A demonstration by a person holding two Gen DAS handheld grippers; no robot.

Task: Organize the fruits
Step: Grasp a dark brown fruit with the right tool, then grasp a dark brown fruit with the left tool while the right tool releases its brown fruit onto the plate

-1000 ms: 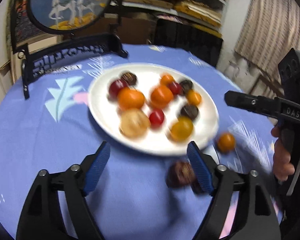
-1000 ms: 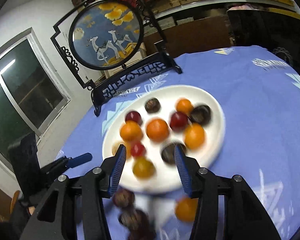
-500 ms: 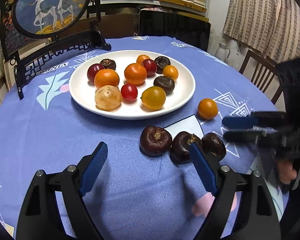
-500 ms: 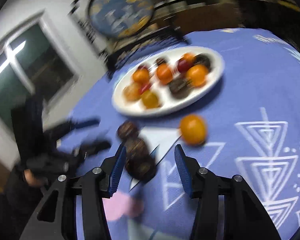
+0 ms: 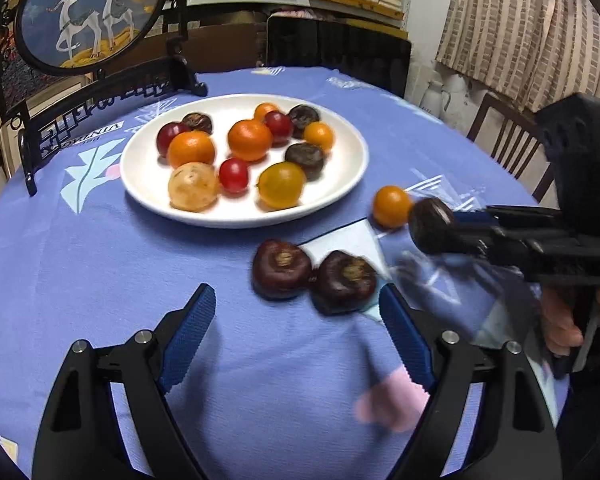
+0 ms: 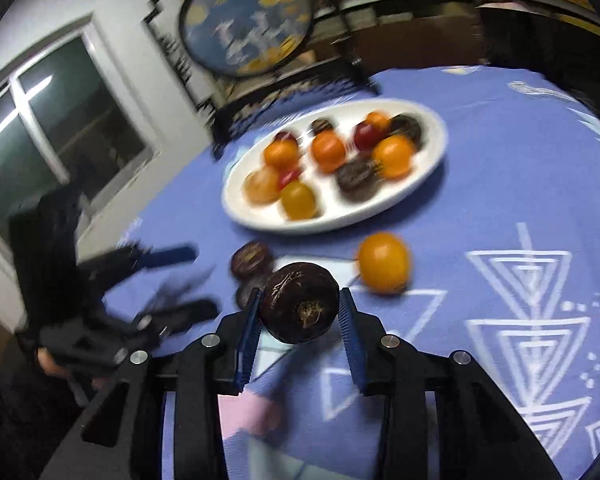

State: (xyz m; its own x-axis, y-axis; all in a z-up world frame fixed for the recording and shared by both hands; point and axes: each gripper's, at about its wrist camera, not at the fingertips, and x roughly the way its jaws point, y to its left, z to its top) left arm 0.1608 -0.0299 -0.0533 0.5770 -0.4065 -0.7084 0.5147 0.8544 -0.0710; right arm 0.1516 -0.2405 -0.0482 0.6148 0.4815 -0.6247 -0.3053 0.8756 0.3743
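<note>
A white plate (image 5: 340,188) holds several orange, red, yellow and dark brown fruits. It also shows in the right wrist view (image 6: 428,176). On the blue cloth before it lie two dark brown fruits (image 5: 281,268) (image 5: 344,282) and one orange fruit (image 5: 391,206). My right gripper (image 6: 299,304) is shut on a third dark brown fruit (image 6: 299,308) and holds it above the cloth; this fruit also shows in the left wrist view (image 5: 430,224). My left gripper (image 5: 296,316) is open and empty, just in front of the two lying dark fruits.
A round framed picture on a black stand (image 5: 88,12) stands at the table's back left. Wooden chairs (image 5: 508,136) stand beyond the right edge. Shelves fill the back wall. The blue tablecloth (image 5: 100,264) covers the round table.
My right gripper has closed on one of the three dark brown fruits and lifted it off the cloth. Two dark fruits remain lying. The left gripper has stayed open.
</note>
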